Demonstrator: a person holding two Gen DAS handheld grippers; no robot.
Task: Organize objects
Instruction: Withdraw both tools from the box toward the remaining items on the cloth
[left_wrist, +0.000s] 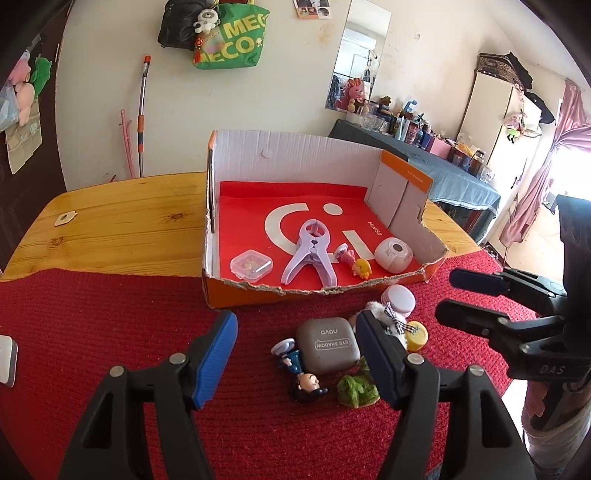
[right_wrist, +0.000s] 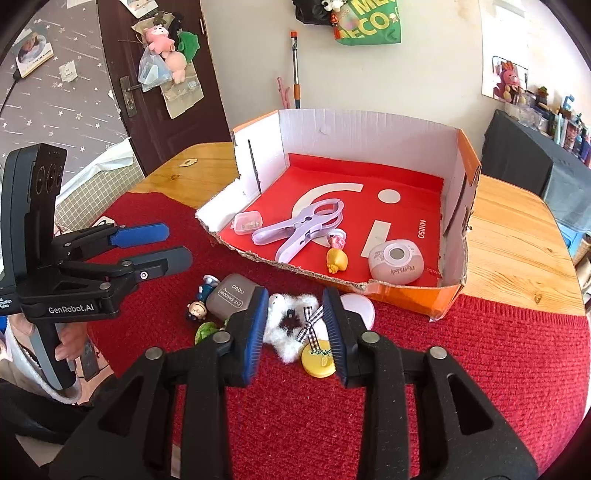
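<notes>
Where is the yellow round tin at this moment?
In the right wrist view the yellow round tin lies on the red mat outside the cardboard box, touching the white fluffy toy, near the right-hand finger of the right gripper.

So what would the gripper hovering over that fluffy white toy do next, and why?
Probably lower the right gripper and close on the fluffy white toy. Its jaws stand open on either side of the toy, not pressing it, and the toy lies on the red mat outside the cardboard box, where a clip and other trinkets already lie.
</notes>
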